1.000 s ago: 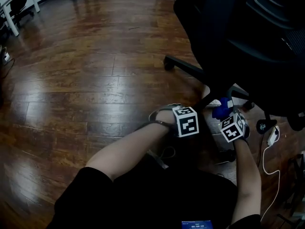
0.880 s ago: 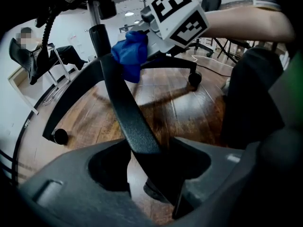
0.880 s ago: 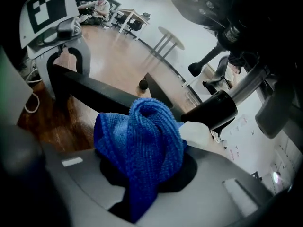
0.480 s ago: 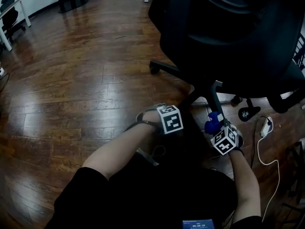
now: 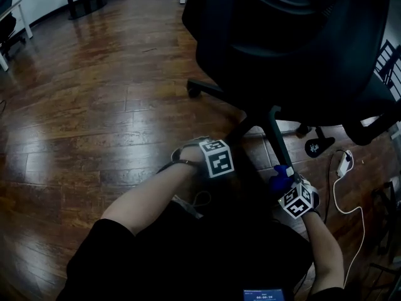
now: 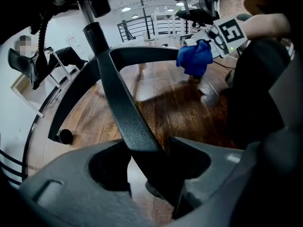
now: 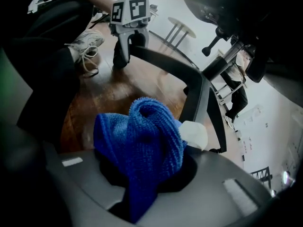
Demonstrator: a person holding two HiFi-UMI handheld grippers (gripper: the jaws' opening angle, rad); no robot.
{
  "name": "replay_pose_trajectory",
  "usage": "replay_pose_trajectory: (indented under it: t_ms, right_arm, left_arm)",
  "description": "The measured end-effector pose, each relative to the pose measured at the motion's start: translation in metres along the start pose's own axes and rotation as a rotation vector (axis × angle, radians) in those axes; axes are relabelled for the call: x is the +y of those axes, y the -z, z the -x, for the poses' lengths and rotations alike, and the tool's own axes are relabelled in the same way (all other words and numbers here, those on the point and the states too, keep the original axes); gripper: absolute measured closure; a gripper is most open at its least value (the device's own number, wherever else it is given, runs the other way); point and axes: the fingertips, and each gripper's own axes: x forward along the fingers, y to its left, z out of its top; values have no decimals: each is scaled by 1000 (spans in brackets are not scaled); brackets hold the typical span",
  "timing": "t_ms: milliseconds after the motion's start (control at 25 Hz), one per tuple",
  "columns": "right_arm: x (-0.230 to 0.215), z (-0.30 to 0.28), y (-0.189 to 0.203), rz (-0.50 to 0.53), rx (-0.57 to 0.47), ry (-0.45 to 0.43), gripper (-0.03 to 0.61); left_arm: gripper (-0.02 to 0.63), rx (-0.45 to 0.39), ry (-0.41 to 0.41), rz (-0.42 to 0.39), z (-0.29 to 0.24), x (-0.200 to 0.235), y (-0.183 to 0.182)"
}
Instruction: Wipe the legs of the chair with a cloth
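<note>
Left gripper [image 6: 151, 170] clamps a chair leg [image 6: 118, 93], right gripper [image 7: 147, 174] pinches the cloth [image 7: 137, 136], whose lower end is hidden

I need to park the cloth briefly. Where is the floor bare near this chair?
Bare wood floor spreads left of the chair's leftward leg and its caster. Right of the base it is crowded: a second caster, a white plug block and its white cable.

Black clothing [image 5: 188, 256], black-and-white marker cubes [image 5: 216, 158]

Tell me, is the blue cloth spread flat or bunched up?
Bunched up: the blue cloth bulges as a crumpled wad from the shut right gripper.
</note>
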Motion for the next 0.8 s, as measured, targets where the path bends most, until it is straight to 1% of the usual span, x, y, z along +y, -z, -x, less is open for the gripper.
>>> replay_pose_trajectory:
  t_ms: [120,240,320,400,440,520,600,680,800]
  right_arm:
    - [-38,-16,-46,-34,-50,38,502]
    - [-85,-32,-101,-64,-91,118,502]
    - [-110,-41,-134,-55,-106,168,502]
    - [-124,-46,-154,-53,-123,190,502]
    - [-127,-46,-158,-56,-130,195,502]
    - [-123,-42,-155,-52,-138,200,502]
    - [-113,-33,-141,-35,-129,199,502]
    - [-97,-21,-116,-23,-109,184,502]
    - [-62,1,-67,-15,-67,139,502]
  left_arm:
    - [364,-10,24,16,0,-1,-1]
    - [363,-16,39,23,1,-3,-4]
    - [364,-22,45,26,1,-4,-5]
    - [362,-34,53,34,2,-4,-5]
    - [362,-39,57,37,2,-4,-5]
    - [363,-41,61,39,2,-3,-4]
    - [363,-40,59,37,2,-3,-4]
    - [362,-33,48,31,1,-2,-3]
    - [363,-7,32,17,0,-3,1]
